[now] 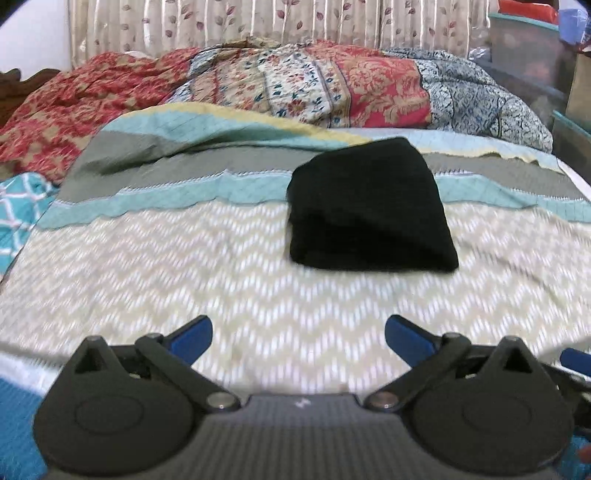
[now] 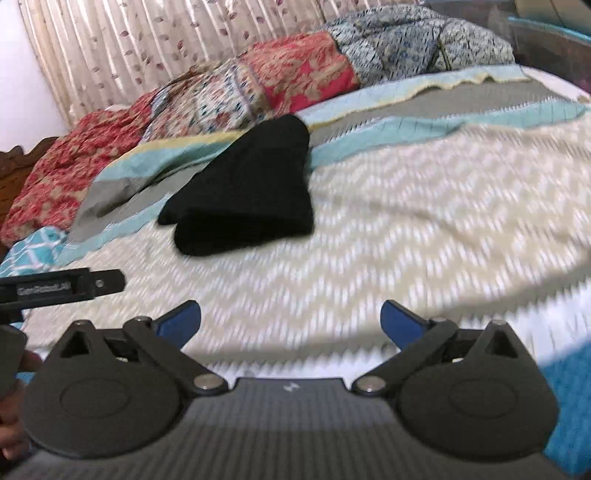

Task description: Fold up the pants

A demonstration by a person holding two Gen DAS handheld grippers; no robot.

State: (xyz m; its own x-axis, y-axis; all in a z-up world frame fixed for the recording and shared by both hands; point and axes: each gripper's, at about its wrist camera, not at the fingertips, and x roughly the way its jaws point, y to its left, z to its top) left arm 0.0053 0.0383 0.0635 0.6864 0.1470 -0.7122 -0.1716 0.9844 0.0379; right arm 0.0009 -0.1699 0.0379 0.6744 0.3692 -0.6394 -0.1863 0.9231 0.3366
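Observation:
The black pants (image 1: pixel 367 206) lie folded into a compact bundle on the chevron-patterned bedspread (image 1: pixel 184 280). They also show in the right wrist view (image 2: pixel 251 192), up and to the left. My left gripper (image 1: pixel 298 338) is open and empty, held back from the bundle over the bedspread. My right gripper (image 2: pixel 291 324) is open and empty, also well short of the pants. Part of the left gripper's body (image 2: pixel 62 286) shows at the left edge of the right wrist view.
A rumpled patchwork quilt (image 1: pixel 295 85) is piled along the far side of the bed in front of a floral curtain (image 1: pixel 258 22). Plastic storage bins (image 1: pixel 528 40) stand at the far right. A teal patterned cloth (image 1: pixel 18 218) lies at the left edge.

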